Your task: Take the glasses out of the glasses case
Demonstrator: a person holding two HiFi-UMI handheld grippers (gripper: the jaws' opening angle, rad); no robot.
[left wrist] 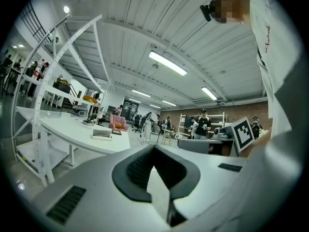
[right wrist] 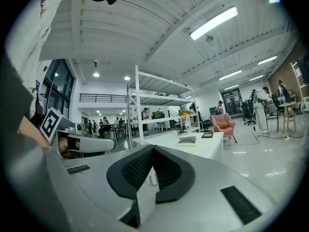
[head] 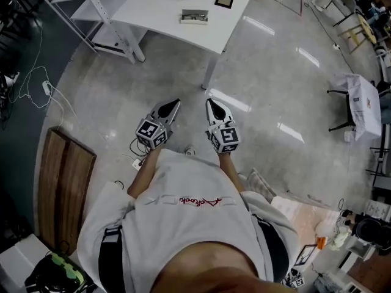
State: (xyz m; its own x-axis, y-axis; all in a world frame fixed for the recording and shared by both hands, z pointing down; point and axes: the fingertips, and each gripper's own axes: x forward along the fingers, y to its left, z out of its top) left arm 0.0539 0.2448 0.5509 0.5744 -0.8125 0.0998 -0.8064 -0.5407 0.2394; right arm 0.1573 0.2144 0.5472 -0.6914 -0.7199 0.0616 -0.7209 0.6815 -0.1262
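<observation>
My left gripper (head: pixel 170 108) and right gripper (head: pixel 214 108) are both clenched on nothing, side by side at mid-frame over the floor (head: pixel 275 90). The glasses case (head: pixel 194 17) lies on the white table (head: pixel 153 8) at top centre, well apart from them.

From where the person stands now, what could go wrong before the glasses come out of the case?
1. Loose cables lie on the floor close to the person's feet, on the side toward the white table. They could trip or snag on the walk over.
2. The left tool and right tool are both shut and empty. If they arrive shut, they would likely shove the glasses case across the table rather than grip it.
</observation>
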